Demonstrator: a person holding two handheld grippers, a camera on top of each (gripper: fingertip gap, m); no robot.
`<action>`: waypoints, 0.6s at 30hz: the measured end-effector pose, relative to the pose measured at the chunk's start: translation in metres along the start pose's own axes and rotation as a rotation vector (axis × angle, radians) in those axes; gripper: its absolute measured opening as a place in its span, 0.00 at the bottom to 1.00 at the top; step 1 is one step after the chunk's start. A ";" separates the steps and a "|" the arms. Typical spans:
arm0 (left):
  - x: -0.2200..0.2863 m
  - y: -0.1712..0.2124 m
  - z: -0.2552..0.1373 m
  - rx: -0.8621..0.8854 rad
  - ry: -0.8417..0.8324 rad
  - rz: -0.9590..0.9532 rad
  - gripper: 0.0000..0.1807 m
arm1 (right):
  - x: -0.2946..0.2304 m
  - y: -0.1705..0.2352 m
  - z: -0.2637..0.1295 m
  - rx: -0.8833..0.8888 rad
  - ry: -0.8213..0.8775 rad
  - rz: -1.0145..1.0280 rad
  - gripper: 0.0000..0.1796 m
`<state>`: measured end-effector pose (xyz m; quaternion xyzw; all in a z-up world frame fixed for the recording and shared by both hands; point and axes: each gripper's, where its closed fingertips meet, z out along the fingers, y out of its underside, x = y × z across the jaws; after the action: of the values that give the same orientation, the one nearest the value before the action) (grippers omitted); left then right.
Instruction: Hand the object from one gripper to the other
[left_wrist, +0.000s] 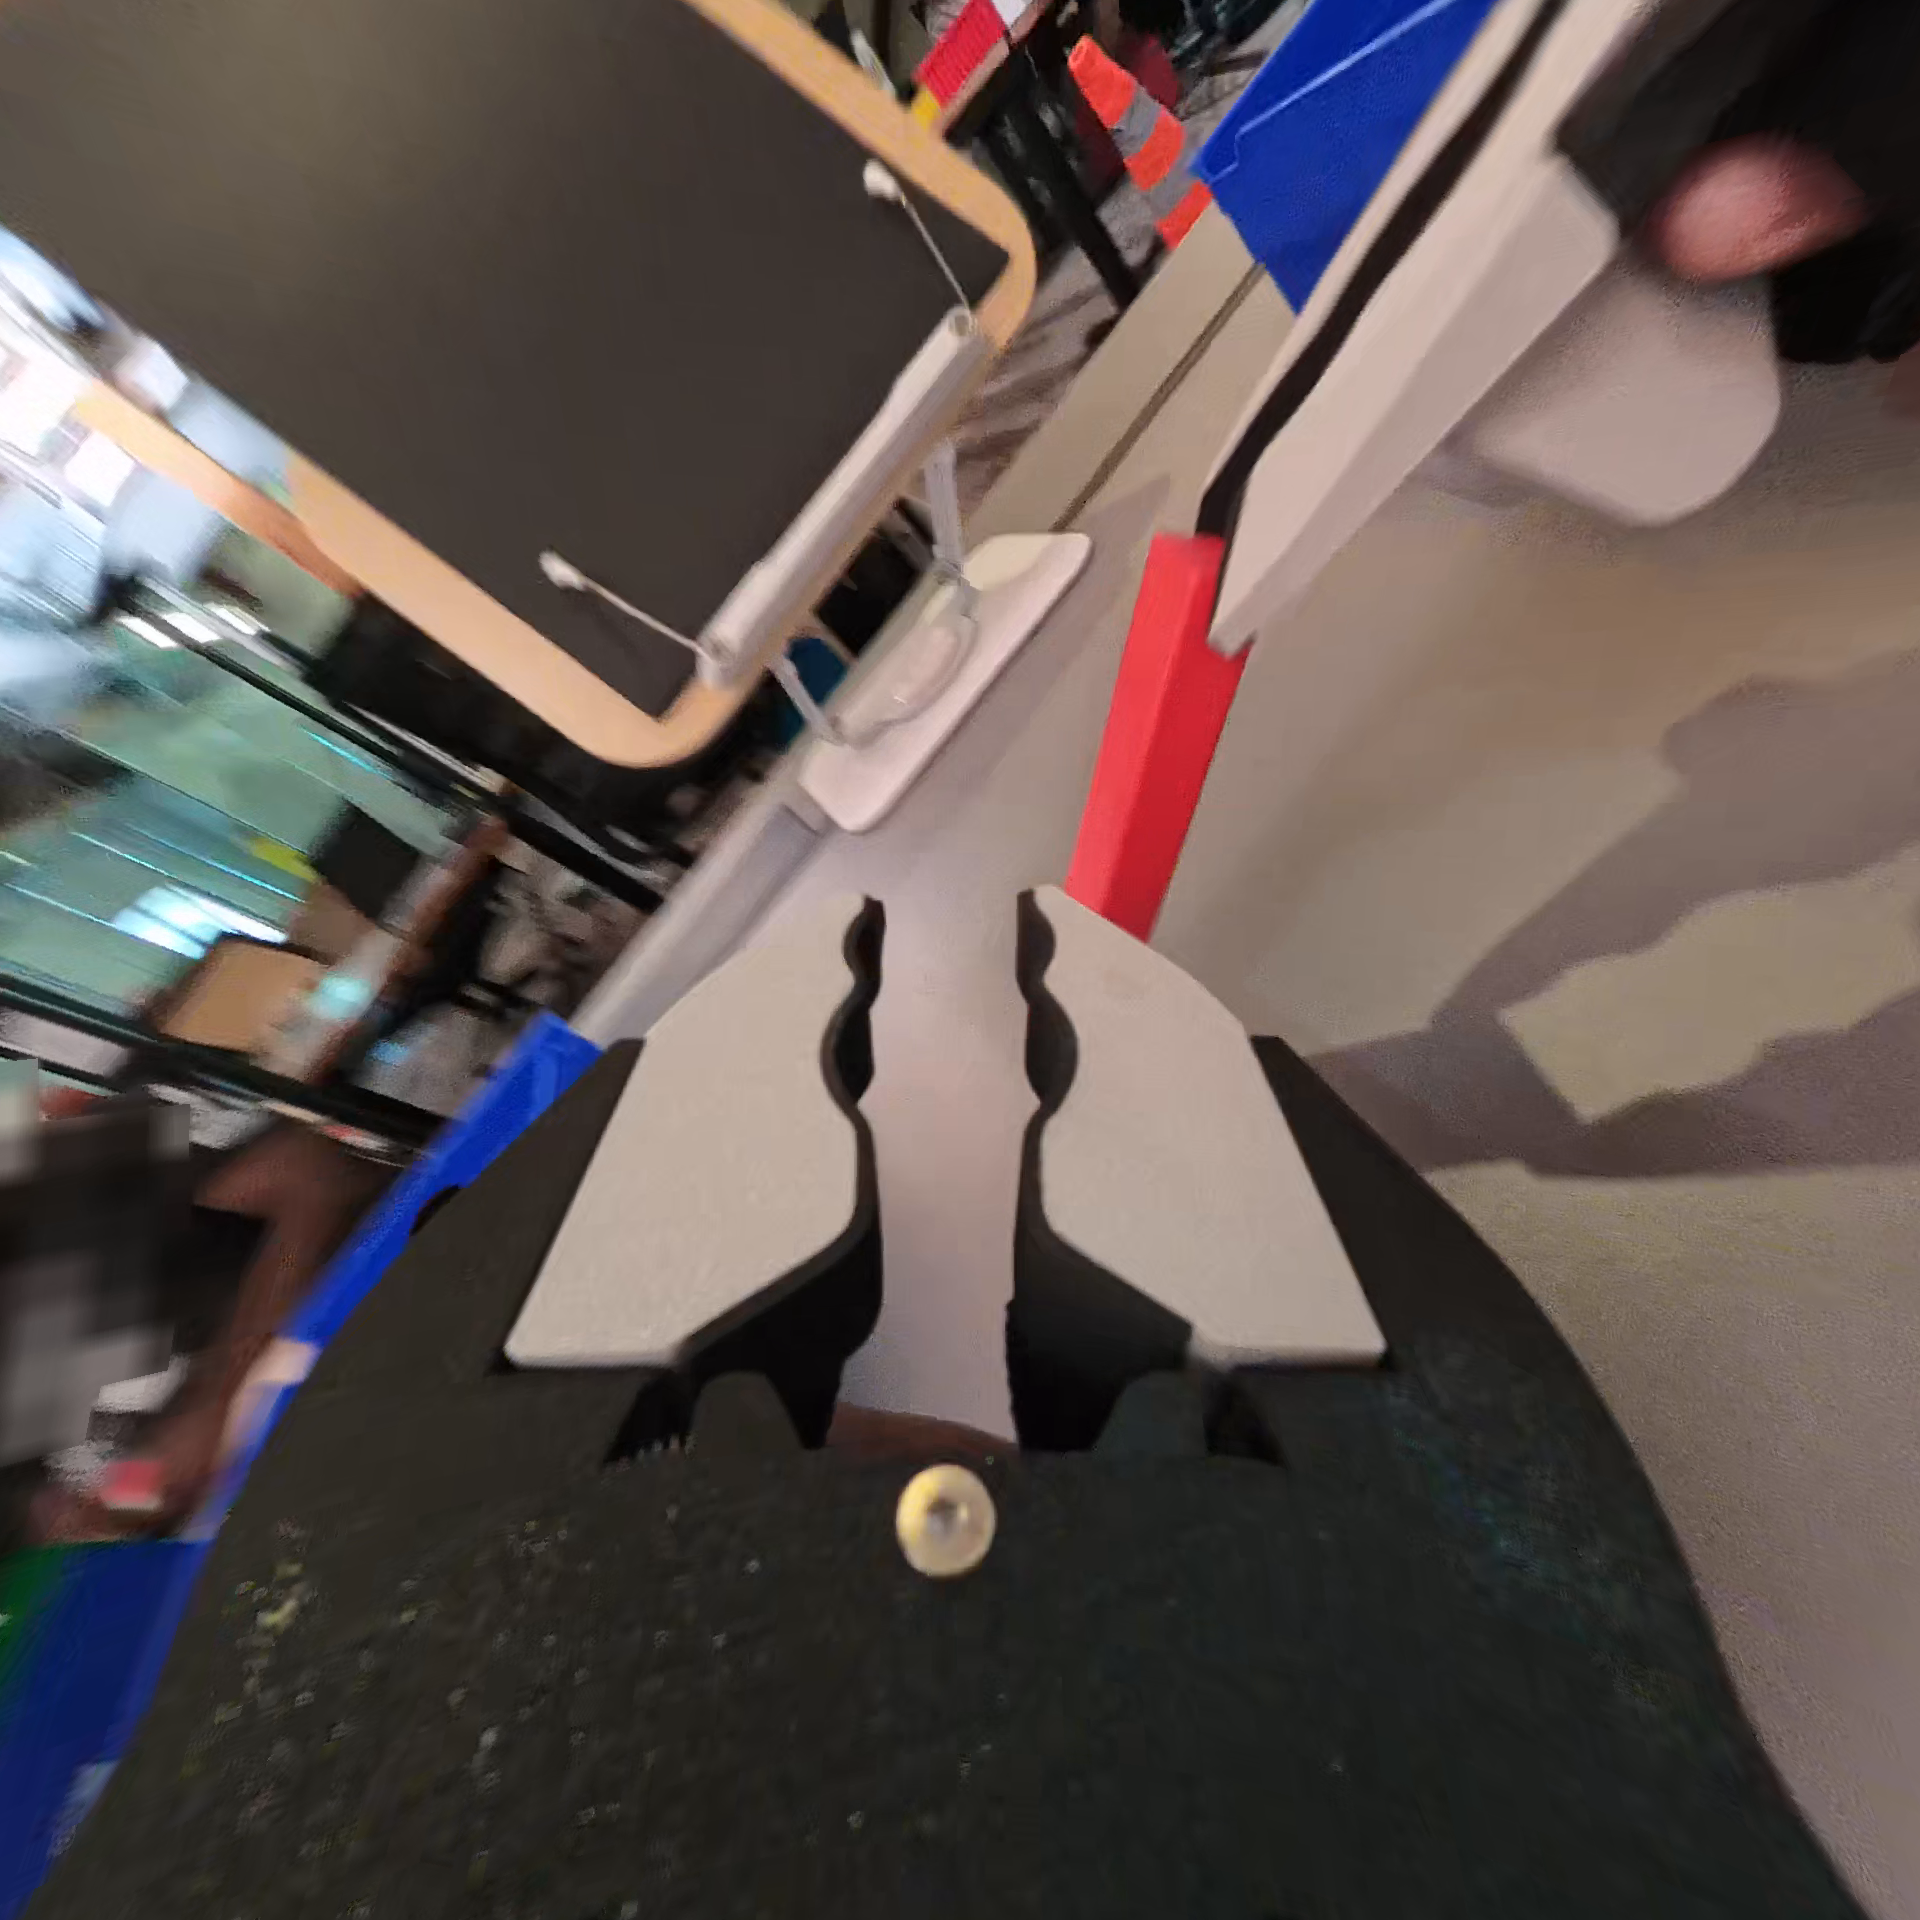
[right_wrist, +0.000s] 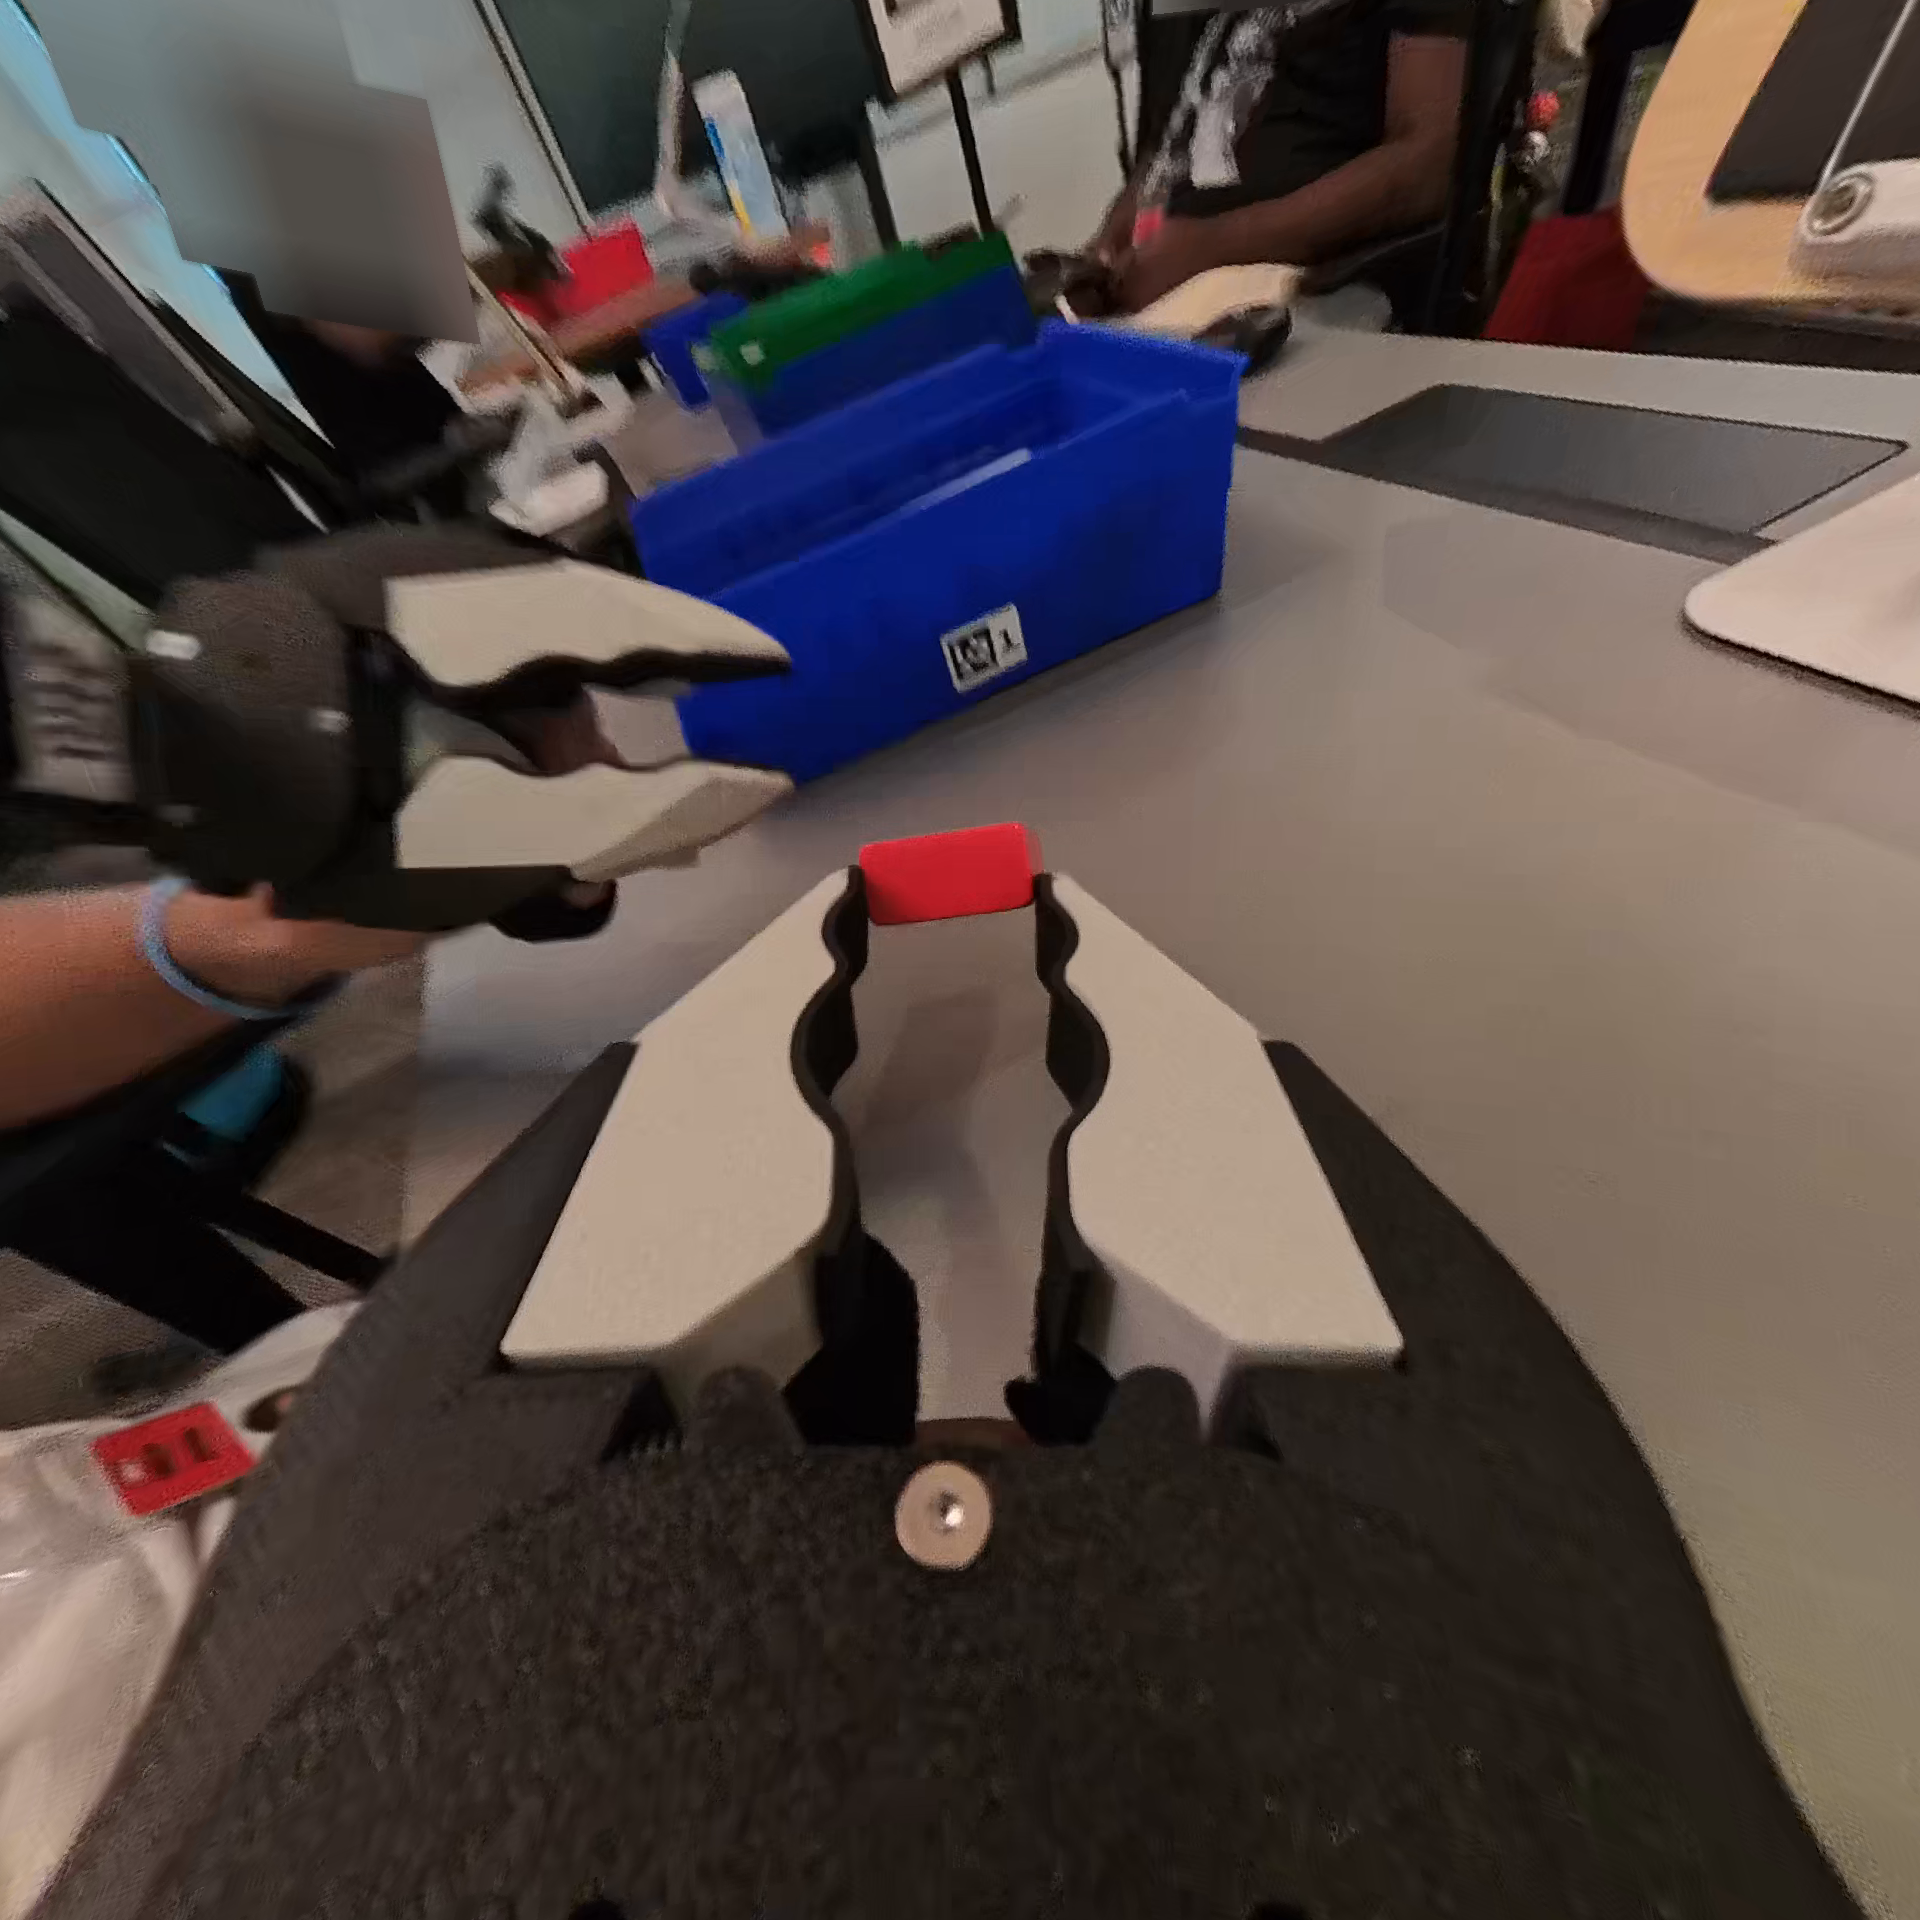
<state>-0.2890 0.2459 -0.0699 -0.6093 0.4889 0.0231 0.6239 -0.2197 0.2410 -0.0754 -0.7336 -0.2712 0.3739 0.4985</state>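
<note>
Closest to me, the right gripper (right_wrist: 948, 883) is clenched on a red block (right_wrist: 948, 871), pinching it crosswise at the very tips of its grey fingers (right_wrist: 1153, 1101), so that in the right wrist view only the short red end shows between them. From the left wrist view the same block (left_wrist: 1158, 727) hangs as a long bar below those tips, its lower end free, above the grey table (left_wrist: 1558, 727). The left gripper (left_wrist: 948, 914) holds nothing; its jaws stand parted with a clear gap, and the bar sits just beyond and to the right of its own right fingertip, near but not between the fingers. To my eye the handover is at the approach stage: the empty gripper ought to slide sideways until the free lower part of the bar sits squarely in its gap, well away from the other's tips so the two sets of fingers do not collide, and close firmly before the holder lets go. The pictures are smeared, so a slow, steady closing seems wise; a grip taken too near the end could let the bar pivot. Seen from the right wrist view, the left gripper (right_wrist: 769, 717) hovers off to the left, a hand (right_wrist: 239, 935) behind it. Farther back stands a blue bin (right_wrist: 935, 582) on the table.
</note>
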 end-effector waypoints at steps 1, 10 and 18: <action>0.003 0.005 0.002 -0.008 0.072 -0.114 0.16 | -0.001 -0.006 -0.005 0.037 -0.048 0.033 0.18; 0.030 -0.022 -0.005 0.229 0.741 -0.909 0.34 | -0.024 -0.031 -0.028 0.189 -0.428 0.298 0.17; 0.027 -0.043 -0.025 0.357 0.846 -0.939 0.27 | -0.043 -0.033 -0.024 0.215 -0.573 0.434 0.18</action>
<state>-0.2628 0.1997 -0.0500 -0.6013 0.3705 -0.5748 0.4132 -0.2252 0.2069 -0.0277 -0.5831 -0.1972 0.6874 0.3856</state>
